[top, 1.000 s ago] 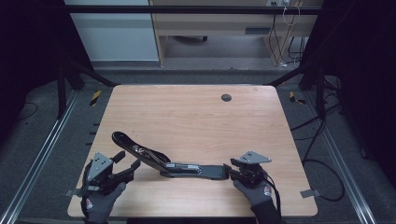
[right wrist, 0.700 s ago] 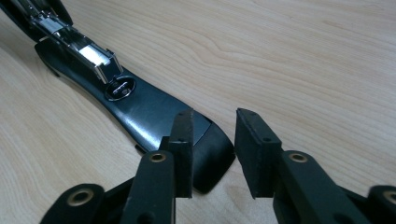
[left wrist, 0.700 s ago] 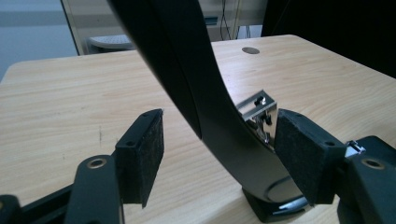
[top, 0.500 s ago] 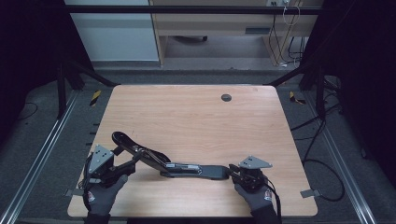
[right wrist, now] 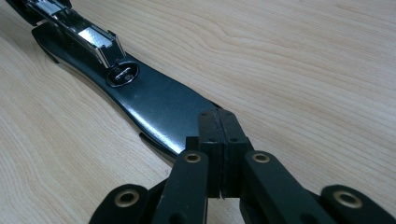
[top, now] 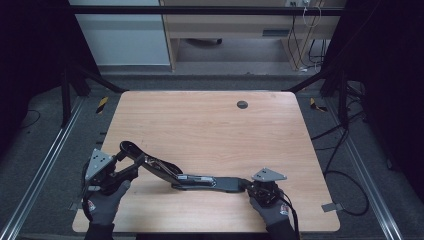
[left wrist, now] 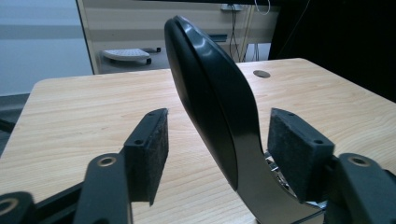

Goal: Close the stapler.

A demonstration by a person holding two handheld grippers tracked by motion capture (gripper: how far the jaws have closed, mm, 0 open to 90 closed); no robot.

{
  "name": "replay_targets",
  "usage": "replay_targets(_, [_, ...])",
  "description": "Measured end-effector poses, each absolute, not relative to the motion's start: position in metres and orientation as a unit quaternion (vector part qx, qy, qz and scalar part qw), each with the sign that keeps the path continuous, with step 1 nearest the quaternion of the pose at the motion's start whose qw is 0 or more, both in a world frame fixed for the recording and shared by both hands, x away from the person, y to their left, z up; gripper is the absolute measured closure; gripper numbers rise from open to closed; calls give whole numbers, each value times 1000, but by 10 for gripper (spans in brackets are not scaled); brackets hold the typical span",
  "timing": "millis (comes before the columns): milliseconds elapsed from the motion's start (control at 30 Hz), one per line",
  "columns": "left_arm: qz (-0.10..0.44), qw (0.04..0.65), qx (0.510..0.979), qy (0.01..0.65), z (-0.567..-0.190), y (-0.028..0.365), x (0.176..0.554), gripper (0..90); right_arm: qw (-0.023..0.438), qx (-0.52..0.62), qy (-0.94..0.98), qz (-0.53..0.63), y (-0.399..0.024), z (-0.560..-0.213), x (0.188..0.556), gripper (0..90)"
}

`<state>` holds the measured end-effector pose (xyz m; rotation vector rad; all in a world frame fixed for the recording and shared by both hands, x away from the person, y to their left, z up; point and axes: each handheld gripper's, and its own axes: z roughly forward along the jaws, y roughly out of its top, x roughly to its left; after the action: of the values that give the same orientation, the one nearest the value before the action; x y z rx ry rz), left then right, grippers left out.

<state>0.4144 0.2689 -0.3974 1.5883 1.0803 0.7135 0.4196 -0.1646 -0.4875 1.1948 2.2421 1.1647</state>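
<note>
Base (right wrist: 154,105) pinned, right gripper (right wrist: 219,140) clamped together; left gripper (left wrist: 219,140) closing, apart around raised handle (left wrist: 210,98); squeeze left.

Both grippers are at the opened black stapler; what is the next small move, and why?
Probably close the left gripper on the raised black stapler arm. Its pads stand apart on either side without touching, while the right gripper is shut against the stapler's flat black base on the wooden table.

The high view looks forward and down over the whole worktop (top: 210,125). The left claw (left wrist: 215,140) camera sits close, facing its far edge along the stapler (left wrist: 210,93); the right claw (right wrist: 219,154) camera looks low along that same stapler.
</note>
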Motion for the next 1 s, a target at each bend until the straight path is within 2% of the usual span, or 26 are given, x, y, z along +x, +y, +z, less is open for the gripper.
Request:
replay_targets(433, [308, 516, 660, 451, -390, 268, 412, 538, 161, 415, 797, 407, -157, -489, 421, 900])
replay_targets(1000, [305, 516, 658, 456, -389, 267, 411, 552, 152, 417, 799, 405, -149, -493, 424, 900])
